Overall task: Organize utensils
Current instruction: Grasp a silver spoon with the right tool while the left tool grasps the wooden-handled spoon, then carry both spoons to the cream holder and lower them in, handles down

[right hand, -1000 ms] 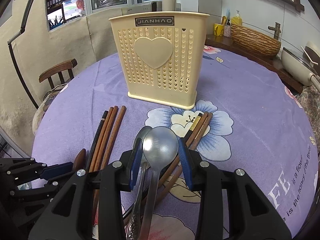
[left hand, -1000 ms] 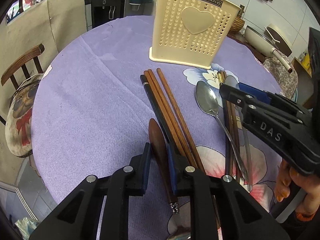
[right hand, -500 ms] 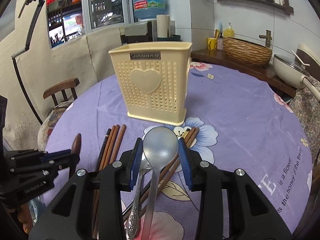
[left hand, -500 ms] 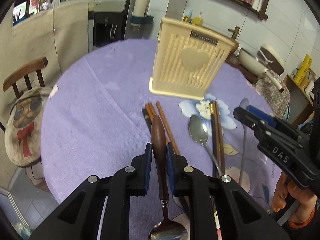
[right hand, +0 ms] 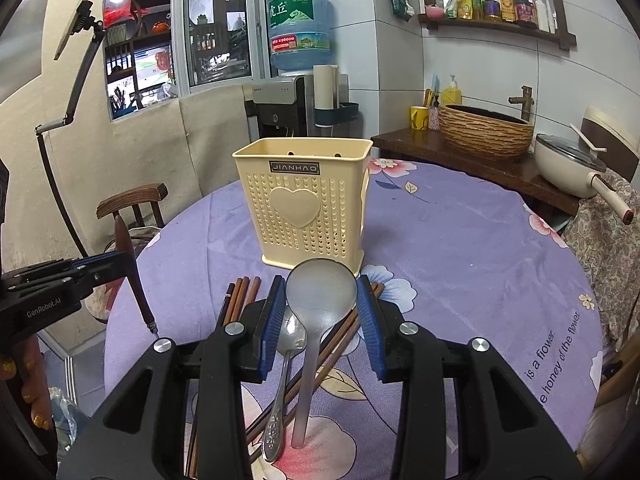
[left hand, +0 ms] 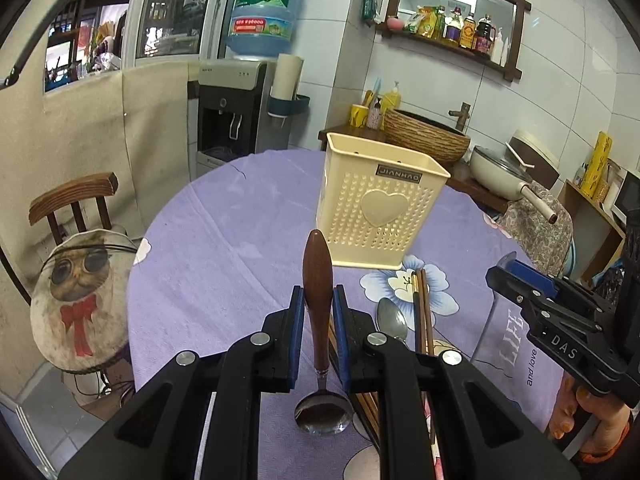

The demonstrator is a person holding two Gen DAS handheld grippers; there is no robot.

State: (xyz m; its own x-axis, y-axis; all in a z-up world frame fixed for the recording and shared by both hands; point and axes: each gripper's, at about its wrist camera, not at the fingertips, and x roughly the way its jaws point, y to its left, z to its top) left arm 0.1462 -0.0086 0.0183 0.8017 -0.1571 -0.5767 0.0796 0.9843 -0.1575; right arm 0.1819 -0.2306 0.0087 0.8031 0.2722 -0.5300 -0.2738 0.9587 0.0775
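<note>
Two spoons were clamped: my left hand-held gripper (left hand: 315, 312) held the wooden-handled spoon (left hand: 318, 280), my right hand-held gripper (right hand: 321, 312) the steel ladle spoon (right hand: 320, 292); the holder (right hand: 304, 208) stood ahead, nearer my right.

Open top of the cream holder (right hand: 310, 208) unobstructed (chopsticks (right hand: 240, 296) and spoon (right hand: 286, 356) flat on the cloth before it)

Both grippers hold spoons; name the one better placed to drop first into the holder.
Right, probably: the right gripper holds its metal spoon squarely facing the holder; the left gripper with the wooden-handled spoon sits off to its side.
</note>
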